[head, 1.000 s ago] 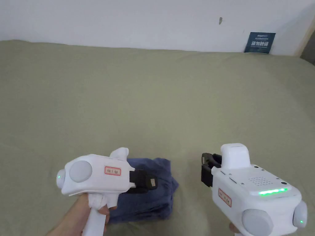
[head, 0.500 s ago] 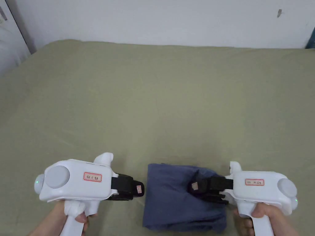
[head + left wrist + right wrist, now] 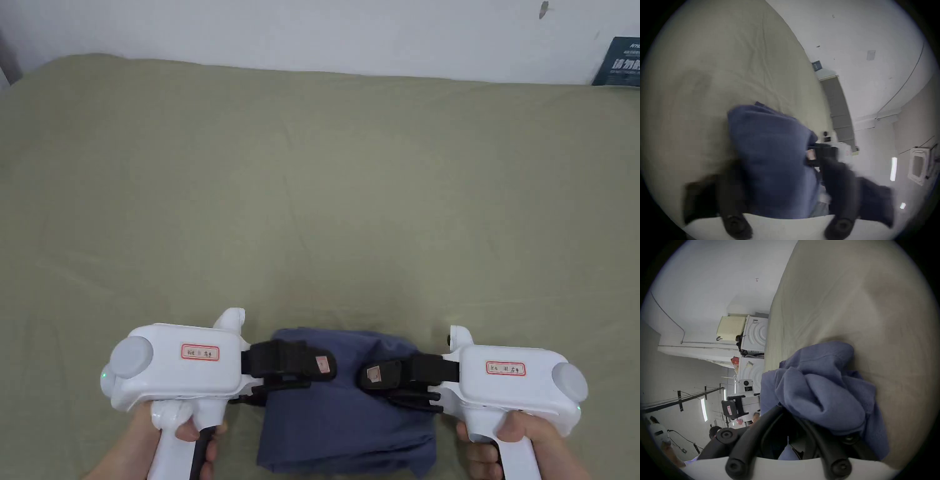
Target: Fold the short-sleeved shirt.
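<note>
Laundry rm/lab, stacked washers (image 3: 754, 337), sheeted bed (image 3: 312, 187)

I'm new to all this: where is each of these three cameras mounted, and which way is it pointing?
Head view: on the person's head, looking down at the folded blue shirt on the green sheet; both hands and grippers show.
Left gripper view: rides the left gripper, facing across the shirt toward the right gripper; its own jaws flank the cloth.
Right gripper view: rides the right gripper, facing back at the left gripper.
All share the shirt.
</note>
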Tool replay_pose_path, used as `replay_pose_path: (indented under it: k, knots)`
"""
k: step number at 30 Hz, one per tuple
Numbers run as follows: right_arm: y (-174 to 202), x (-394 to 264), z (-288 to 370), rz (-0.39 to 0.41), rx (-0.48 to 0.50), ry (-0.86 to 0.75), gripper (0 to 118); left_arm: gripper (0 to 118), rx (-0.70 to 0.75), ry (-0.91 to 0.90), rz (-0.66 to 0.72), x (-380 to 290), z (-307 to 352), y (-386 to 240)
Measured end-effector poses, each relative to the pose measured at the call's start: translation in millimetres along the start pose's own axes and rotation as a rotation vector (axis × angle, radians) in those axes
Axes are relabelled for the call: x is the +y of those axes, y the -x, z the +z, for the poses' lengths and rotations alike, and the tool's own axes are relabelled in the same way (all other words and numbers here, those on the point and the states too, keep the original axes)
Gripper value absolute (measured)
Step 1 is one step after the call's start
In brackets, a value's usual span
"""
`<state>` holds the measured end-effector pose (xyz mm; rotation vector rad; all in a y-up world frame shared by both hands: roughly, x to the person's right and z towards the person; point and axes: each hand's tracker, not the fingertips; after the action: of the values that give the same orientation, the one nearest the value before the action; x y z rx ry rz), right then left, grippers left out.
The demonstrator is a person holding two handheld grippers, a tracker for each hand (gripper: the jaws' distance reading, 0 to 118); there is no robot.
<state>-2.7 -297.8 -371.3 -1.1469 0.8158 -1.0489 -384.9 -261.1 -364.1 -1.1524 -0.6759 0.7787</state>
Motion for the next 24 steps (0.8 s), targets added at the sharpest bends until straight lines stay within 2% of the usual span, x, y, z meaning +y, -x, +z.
replay_pose_path:
  k: [1,2,3,4,5,6,7,8,10,11,13,14,15,17,24]
  knots:
    - [-0.1,-0.2,0.3,-0.004,0.002,-0.002,0,26,0.100,-0.002,-0.017,0.5,-1.9,1.9]
    - [0.6,-0.4,0.5,-0.004,0.001,-0.002,0,27,0.104,0.011,-0.011,-1.7,-4.2,5.8]
    - [4.5,-1.3,0.5,0.011,-0.030,0.000,0,27,0.020,0.016,0.022,-1.7,-2.8,9.4]
    - [10.7,-1.6,3.0,0.028,-0.049,-0.010,0,27,0.028,0.011,0.039,0.9,0.8,8.1]
    - [23.3,-3.7,6.3,0.063,-0.132,-0.033,0,27,0.036,0.011,0.034,-1.3,-0.8,0.6]
    - [38.2,-7.3,11.1,0.142,-0.204,-0.064,0,27,0.055,0.013,0.010,-1.6,-1.1,-2.9]
    - [60.6,-15.4,19.7,0.292,-0.303,-0.129,0,27,0.083,0.013,-0.012,-0.5,-0.4,-5.9]
    - [83.2,-26.2,29.7,0.479,-0.455,-0.242,0,27,0.083,0.017,-0.004,0.7,0.1,-7.9]
    - [118.0,-59.5,42.0,0.772,-0.806,-0.572,0,27,0.095,0.020,-0.013,0.9,1.1,-14.0]
    - [128.7,-74.0,51.6,0.858,-0.874,-0.719,0,27,0.109,0.023,-0.028,1.4,1.6,-17.5]
    - [141.6,-87.4,67.4,0.878,-0.915,-0.900,0,27,0.124,0.023,-0.036,0.7,2.9,-23.4]
    - [147.9,-91.2,73.1,0.919,-0.956,-0.964,0,27,0.129,0.024,-0.041,0.7,3.8,-26.5]
    - [151.6,-91.3,77.1,0.948,-1.019,-0.997,0,27,0.140,0.023,-0.050,0.8,5.3,-30.9]
    - [155.9,-88.9,84.2,0.975,-1.063,-1.012,0,27,0.149,0.023,-0.064,1.0,8.1,-38.0]
    - [167.1,-90.7,91.1,0.907,-1.021,-1.044,0,27,0.191,0.016,-0.114,11.9,31.4,-56.0]
